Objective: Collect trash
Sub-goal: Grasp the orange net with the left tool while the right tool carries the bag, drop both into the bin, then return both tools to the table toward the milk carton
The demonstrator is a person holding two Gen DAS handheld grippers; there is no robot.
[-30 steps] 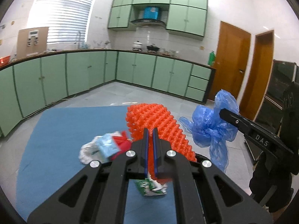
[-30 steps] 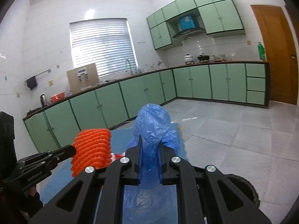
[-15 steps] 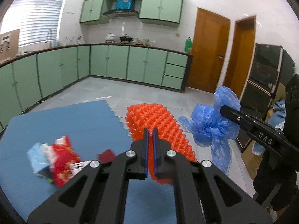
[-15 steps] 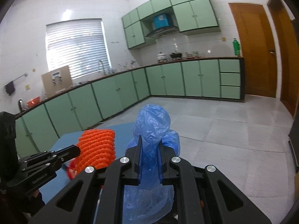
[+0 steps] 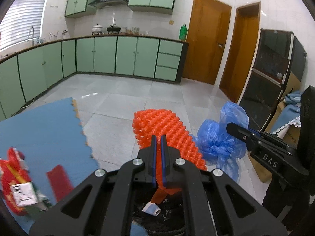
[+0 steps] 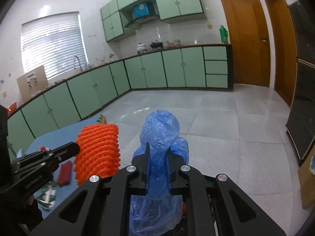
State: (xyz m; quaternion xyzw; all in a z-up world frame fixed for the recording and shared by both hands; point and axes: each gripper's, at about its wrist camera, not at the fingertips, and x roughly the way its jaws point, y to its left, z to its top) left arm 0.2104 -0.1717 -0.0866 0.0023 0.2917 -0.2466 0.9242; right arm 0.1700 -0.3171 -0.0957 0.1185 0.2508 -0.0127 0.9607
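Left wrist view first: I'm clamping my left gripper (image 5: 157,139) tight on the orange foam net (image 5: 159,125), its 2 blue pads pinching the mesh so that barely a gap is showing between them. The net is sticking up and forward past the fingertips, and its lower end is hanging down under the jaws over a dark trash bin (image 5: 167,222) right below the gripper, where a small scrap of white paper (image 5: 151,210) is lying inside. Off to the right I'm holding my right gripper (image 5: 230,127) side-on, and it's biting into the blue plastic bag (image 5: 216,137), which is bunching out on both sides of the fingers. The 2 pieces of trash are hanging just beside each other over the pale tiled floor (image 5: 137,102).

Down on the left, a blue mat (image 5: 39,129) is lying on the floor with more trash on it: a red packet (image 5: 15,177) with a white label near the edge of the frame, blurred, and a flat red scrap (image 5: 59,179) beside it.

Right wrist view now: the right gripper is squeezing the blue bag between its fingers, closed on it, with the bag ballooning above the tips and draping down below. At the left, the left gripper is reaching in with the orange net standing upright at its tip. Green cabinets (image 6: 137,74) are running along the far wall, with brown doors (image 6: 246,39) at the right.
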